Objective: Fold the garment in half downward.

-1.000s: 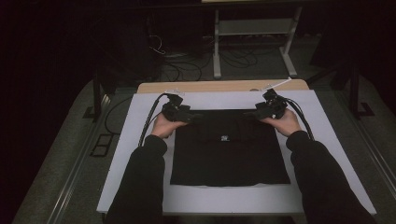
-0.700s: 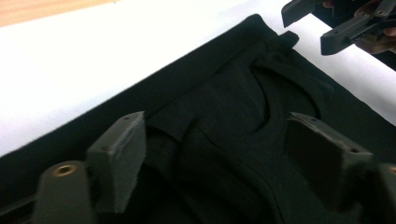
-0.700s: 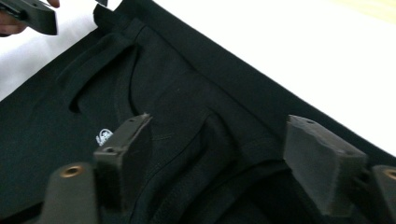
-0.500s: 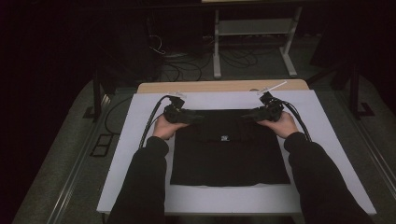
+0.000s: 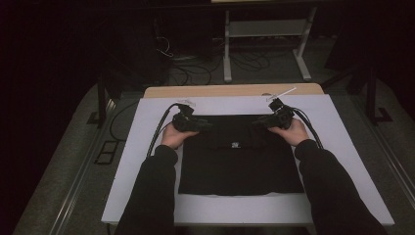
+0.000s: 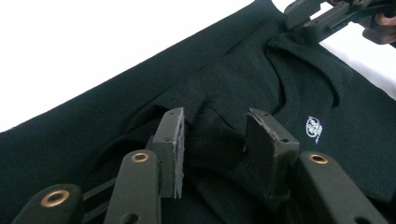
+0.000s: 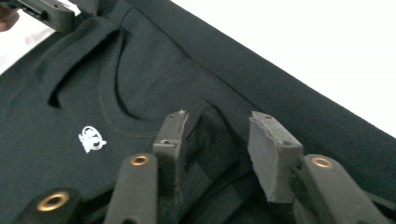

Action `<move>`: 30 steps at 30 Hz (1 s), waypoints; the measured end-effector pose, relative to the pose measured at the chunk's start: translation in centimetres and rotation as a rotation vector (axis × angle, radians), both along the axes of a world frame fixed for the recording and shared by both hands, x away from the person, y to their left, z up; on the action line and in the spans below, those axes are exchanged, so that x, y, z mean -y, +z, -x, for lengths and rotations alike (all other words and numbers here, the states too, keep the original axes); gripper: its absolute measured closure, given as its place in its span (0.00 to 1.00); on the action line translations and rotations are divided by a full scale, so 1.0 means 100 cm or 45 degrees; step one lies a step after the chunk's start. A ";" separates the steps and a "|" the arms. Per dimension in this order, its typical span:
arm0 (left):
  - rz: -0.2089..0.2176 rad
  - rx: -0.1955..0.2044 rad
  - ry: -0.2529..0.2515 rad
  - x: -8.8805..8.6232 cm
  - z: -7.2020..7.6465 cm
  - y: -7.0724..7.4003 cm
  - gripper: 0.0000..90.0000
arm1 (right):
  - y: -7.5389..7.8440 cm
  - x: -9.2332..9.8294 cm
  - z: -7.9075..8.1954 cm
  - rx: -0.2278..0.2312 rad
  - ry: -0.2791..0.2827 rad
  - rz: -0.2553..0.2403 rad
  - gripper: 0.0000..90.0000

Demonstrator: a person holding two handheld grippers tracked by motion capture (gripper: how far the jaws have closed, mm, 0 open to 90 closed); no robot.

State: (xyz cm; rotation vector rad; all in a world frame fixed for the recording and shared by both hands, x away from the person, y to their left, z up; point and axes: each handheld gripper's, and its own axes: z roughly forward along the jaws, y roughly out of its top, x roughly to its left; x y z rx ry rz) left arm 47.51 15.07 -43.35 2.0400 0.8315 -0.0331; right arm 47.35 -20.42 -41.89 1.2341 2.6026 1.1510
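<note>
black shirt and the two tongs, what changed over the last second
Both tongs, left and right, turned inward along the far edge of the black shirt, toward each other. Their jaws have just been closing, each with a raised fold of shirt fabric between them, not yet pinched tight. The shirt lies flat on the white board as before, and the forearms kept their places.

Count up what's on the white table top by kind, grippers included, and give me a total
Black garment, folded flat with a small white logo: 1
Hand-held grippers, the left gripper and the right gripper, at the garment's far corners: 2
Total: 3
</note>
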 end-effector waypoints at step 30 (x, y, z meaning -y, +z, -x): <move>-0.075 -0.023 0.018 0.003 0.004 0.002 0.95 | -0.001 -0.005 0.005 -0.004 0.034 0.052 0.94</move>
